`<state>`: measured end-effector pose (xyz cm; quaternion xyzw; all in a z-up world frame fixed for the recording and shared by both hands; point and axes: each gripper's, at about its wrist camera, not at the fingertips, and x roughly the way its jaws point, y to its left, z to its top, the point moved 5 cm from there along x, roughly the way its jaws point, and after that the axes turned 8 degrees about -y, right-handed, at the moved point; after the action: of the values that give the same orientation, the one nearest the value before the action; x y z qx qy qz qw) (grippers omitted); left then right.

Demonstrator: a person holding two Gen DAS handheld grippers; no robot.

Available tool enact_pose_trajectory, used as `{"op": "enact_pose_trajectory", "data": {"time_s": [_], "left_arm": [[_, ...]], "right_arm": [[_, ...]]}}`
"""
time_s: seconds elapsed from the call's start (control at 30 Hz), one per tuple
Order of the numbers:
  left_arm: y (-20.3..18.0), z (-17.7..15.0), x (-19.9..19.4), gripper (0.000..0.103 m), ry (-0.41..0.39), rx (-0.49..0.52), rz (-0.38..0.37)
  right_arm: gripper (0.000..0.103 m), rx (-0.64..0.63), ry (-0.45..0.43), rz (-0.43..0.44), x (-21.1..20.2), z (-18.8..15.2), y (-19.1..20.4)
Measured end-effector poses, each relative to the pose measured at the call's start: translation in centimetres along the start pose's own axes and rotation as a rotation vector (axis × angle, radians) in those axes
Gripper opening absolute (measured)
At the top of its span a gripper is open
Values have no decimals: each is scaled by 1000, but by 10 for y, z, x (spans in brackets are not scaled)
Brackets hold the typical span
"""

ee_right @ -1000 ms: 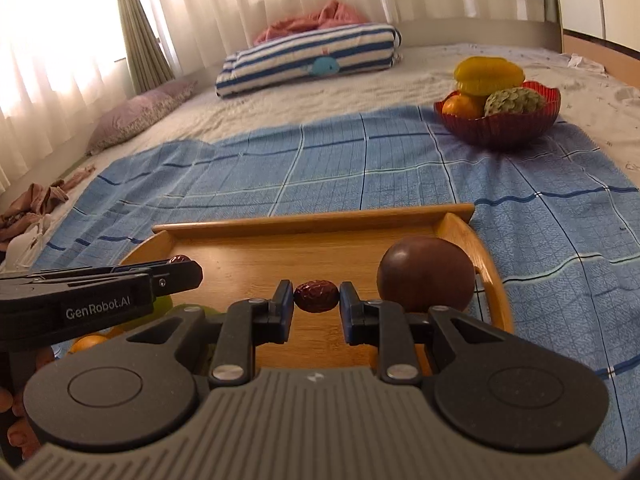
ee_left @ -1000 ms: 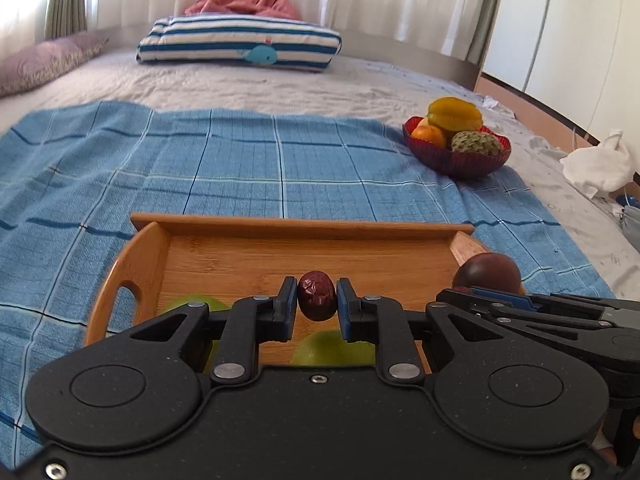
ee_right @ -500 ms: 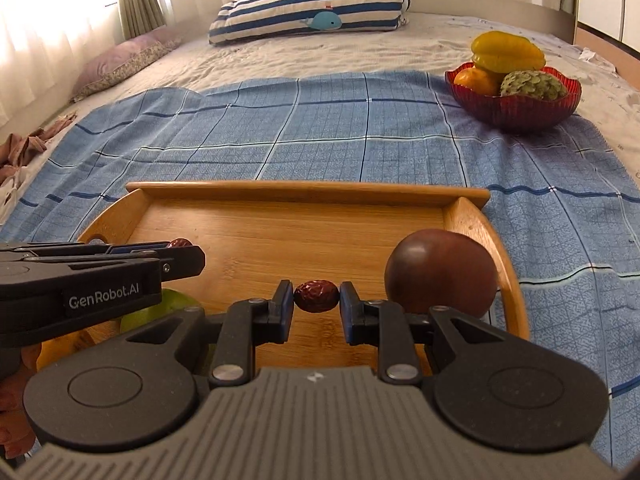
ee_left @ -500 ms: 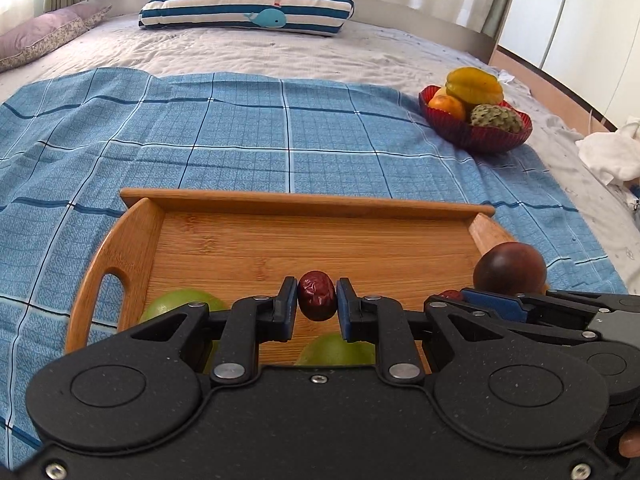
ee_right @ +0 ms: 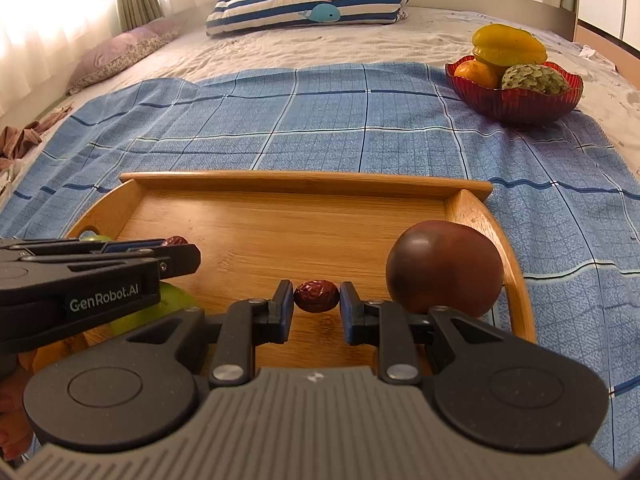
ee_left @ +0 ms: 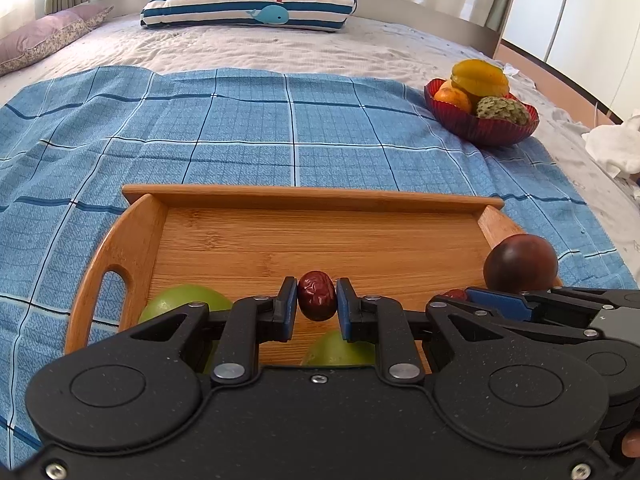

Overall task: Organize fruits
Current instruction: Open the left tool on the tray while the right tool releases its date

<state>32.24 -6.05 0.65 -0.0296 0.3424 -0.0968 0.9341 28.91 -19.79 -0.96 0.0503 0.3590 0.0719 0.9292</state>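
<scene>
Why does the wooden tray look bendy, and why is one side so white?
Both wrist views use fisheye lenses, so the tray curves toward the edges. In the right wrist view, sunlight through the curtain washes out the left side. The left wrist view is evenly lit.

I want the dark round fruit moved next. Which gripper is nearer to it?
Right. The right gripper, shut on a red date, sits just beside the dark round fruit. The left gripper, holding another date, is farther across the wooden tray.
</scene>
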Motion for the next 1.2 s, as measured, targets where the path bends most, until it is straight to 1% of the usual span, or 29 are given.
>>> {"op": "enact_pose_trajectory", "data": {"time_s": [0.7,0.83,1.0,1.1,1.2], "left_arm": [[-3,-1,0,20,-9,26,11],[-3,-2,0,20,-12,31,14],[-3,-3,-1,21,-11,32,13],[-3,-4,-1,23,-11,27,16],[-3,-6,-4,29,-15,29,16]], "right_arm": [[33,-25,-1,-5,1,-3,1],[38,-28,-3,-2,0,-3,1],[42,-29,-6,1,-1,-4,2],[43,-22,-9,6,-2,-4,1],[43,-13,-13,15,-4,-4,1]]}}
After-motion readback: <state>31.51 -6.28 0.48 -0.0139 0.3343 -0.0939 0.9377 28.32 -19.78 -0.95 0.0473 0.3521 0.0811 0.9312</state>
